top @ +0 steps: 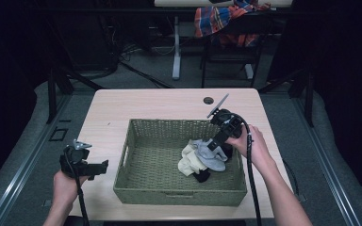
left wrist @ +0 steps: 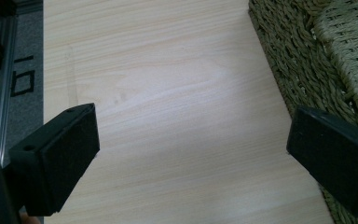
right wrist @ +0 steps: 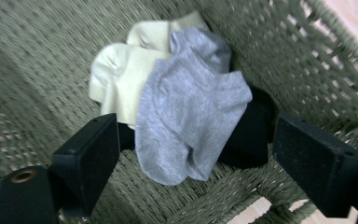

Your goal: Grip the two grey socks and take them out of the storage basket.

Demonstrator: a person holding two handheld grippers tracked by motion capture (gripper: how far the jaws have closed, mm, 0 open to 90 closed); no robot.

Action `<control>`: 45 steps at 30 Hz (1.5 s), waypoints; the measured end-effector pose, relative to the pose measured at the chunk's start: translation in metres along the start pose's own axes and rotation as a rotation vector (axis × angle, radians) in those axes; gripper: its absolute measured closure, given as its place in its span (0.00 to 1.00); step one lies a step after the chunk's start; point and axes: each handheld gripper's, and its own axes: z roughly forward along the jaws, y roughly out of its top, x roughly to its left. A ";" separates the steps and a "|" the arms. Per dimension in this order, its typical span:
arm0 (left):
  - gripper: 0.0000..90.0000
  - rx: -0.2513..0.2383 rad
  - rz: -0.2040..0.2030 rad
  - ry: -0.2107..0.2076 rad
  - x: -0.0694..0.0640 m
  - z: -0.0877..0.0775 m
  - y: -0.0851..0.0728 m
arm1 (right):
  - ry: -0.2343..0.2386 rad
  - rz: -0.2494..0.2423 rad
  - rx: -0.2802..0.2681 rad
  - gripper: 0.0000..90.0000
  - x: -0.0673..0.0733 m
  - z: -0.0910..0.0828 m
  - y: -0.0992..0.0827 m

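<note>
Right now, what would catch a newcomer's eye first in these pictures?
The woven basket in the middle of the wooden table, with a small heap of socks in its right corner: a grey sock lying over a cream sock. The right gripper hangs just above the heap, jaws apart.
</note>
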 end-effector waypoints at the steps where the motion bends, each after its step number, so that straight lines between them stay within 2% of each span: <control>1: 0.03 0.000 0.000 0.000 0.000 0.000 0.000 | 0.000 0.000 0.000 0.17 0.000 0.000 0.000; 6: 0.03 0.001 -0.001 -0.001 0.000 0.000 0.000 | 0.006 0.008 0.049 0.27 0.000 0.013 -0.001; 9: 0.03 -0.002 0.000 0.001 0.001 -0.001 0.000 | 0.010 0.014 0.068 0.37 0.001 0.023 -0.002; 10: 0.03 -0.001 0.001 0.002 0.000 -0.001 0.000 | -0.009 0.004 0.109 0.41 0.001 0.029 -0.001; 11: 0.03 -0.001 0.001 0.002 0.000 -0.001 0.000 | -0.009 0.004 0.109 0.41 0.001 0.029 -0.001; 12: 0.03 -0.002 0.003 0.002 0.000 -0.001 0.000 | -0.016 0.010 0.114 0.46 0.002 0.034 -0.001; 18: 0.03 0.001 0.000 0.001 0.000 -0.001 0.000 | -0.027 -0.003 0.157 0.55 0.005 0.045 0.001; 19: 0.03 0.001 0.000 0.001 0.000 -0.001 0.000 | -0.024 0.007 0.160 0.55 0.006 0.046 0.001; 20: 0.03 0.003 0.002 0.000 0.000 -0.001 0.000 | -0.028 -0.008 0.185 0.56 0.006 0.047 0.003; 25: 0.03 0.001 0.001 0.001 0.000 -0.001 0.000 | -0.046 -0.006 0.208 0.61 0.009 0.056 0.005; 27: 0.03 0.002 0.003 0.001 0.000 -0.001 0.000 | -0.051 -0.012 0.197 0.61 0.008 0.058 0.004; 29: 0.03 0.004 0.002 -0.001 0.000 -0.001 0.000 | -0.063 -0.007 0.215 0.63 0.007 0.059 0.004; 30: 0.03 0.004 0.003 0.003 0.000 -0.001 0.000 | -0.041 0.007 0.226 0.66 0.006 0.060 0.004; 31: 0.03 0.004 0.003 0.003 0.000 -0.001 0.000 | -0.041 0.007 0.226 0.66 0.006 0.060 0.004; 34: 0.03 0.005 0.009 0.001 -0.001 -0.001 0.000 | -0.038 0.034 0.215 0.79 0.002 0.063 0.001; 37: 0.03 0.004 0.009 -0.001 -0.001 -0.001 0.000 | -0.029 0.028 0.237 0.88 0.000 0.063 0.001; 41: 0.03 0.005 0.005 -0.002 0.000 0.000 -0.001 | -0.012 0.037 0.226 0.90 -0.002 0.058 0.001; 42: 0.03 0.006 0.006 0.000 0.000 0.000 -0.001 | -0.002 0.044 0.193 0.90 -0.002 0.051 0.001; 45: 0.03 0.006 0.005 0.000 0.000 0.000 0.000 | 0.004 0.040 0.171 0.90 -0.003 0.041 0.000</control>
